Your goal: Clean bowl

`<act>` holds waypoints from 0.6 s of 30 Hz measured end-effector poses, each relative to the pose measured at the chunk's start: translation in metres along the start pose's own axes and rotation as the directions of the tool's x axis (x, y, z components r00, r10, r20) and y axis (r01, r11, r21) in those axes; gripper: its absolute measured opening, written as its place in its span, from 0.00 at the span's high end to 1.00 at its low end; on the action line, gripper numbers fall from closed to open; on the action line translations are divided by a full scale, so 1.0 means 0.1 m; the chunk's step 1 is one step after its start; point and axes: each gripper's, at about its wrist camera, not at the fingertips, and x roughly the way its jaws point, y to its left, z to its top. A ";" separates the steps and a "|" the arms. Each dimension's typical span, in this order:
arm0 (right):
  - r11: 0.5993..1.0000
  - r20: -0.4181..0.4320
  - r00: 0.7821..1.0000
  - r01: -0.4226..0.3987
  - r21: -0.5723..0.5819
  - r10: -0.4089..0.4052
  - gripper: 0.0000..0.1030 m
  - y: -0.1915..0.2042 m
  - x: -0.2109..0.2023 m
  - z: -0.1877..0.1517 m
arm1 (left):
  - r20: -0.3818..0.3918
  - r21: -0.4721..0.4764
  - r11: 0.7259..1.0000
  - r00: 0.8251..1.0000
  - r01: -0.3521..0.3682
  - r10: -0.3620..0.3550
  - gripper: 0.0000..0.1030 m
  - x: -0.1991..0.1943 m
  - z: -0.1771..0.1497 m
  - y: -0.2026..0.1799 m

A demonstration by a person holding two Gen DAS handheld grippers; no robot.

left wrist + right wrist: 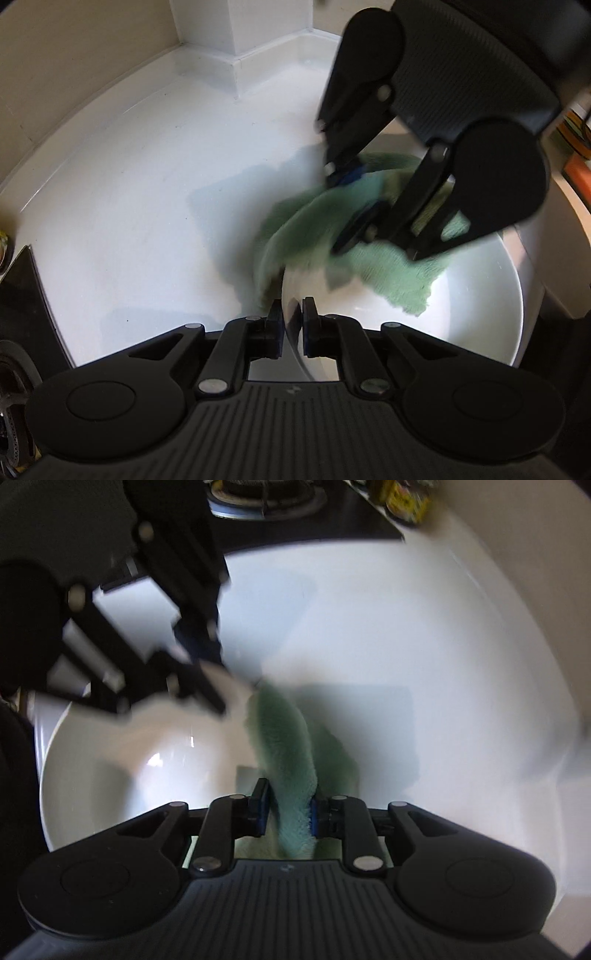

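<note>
Closest in, the left gripper (292,325) is pinched tight on the near rim of the white bowl (480,317), one pad inside the wall and one outside. The bowl sits on the white countertop (129,221), mouth facing up; from the left wrist its far rim is hidden behind the other tool, and its near edge is cut off by the gripper body.

Inside the bowl, the right gripper (354,199) comes down steeply from above, its jaws clamped on a green microfibre cloth (388,273). In the right wrist view the cloth (291,760) runs as a long fold straight away from the pads, out over the bowl's rim (48,775) toward the counter. Its tail drapes over the rim on the left gripper's side and is badly smeared by motion blur, so its edge is hard to read.

Farther off, a white pillar base (236,55) meets the counter, and beyond the left gripper (207,686) a hob burner (266,502) is cropped at the frame's top.
</note>
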 end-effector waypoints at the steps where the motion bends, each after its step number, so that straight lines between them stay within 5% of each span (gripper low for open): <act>1: 1.000 0.008 1.000 -0.003 0.006 0.003 0.80 -0.01 0.01 0.01 | 0.006 -0.033 0.999 1.000 -0.005 0.005 0.92 -0.02 -0.02 0.01; 9: 0.960 0.096 0.995 -0.044 0.277 0.018 0.85 -0.18 0.01 -0.25 | 0.023 -0.329 0.942 0.997 -0.063 0.074 0.92 -0.20 -0.36 0.02; 14: 0.929 0.088 0.996 -0.014 0.371 -0.020 0.86 -0.02 0.03 -0.32 | 0.041 -0.273 0.960 0.997 -0.054 0.068 0.93 -0.24 -0.41 0.07; 18: 0.964 0.011 0.998 -0.061 0.260 0.060 0.85 0.07 0.01 -0.37 | 0.031 -0.136 0.991 0.999 -0.013 0.018 0.94 -0.13 -0.29 0.05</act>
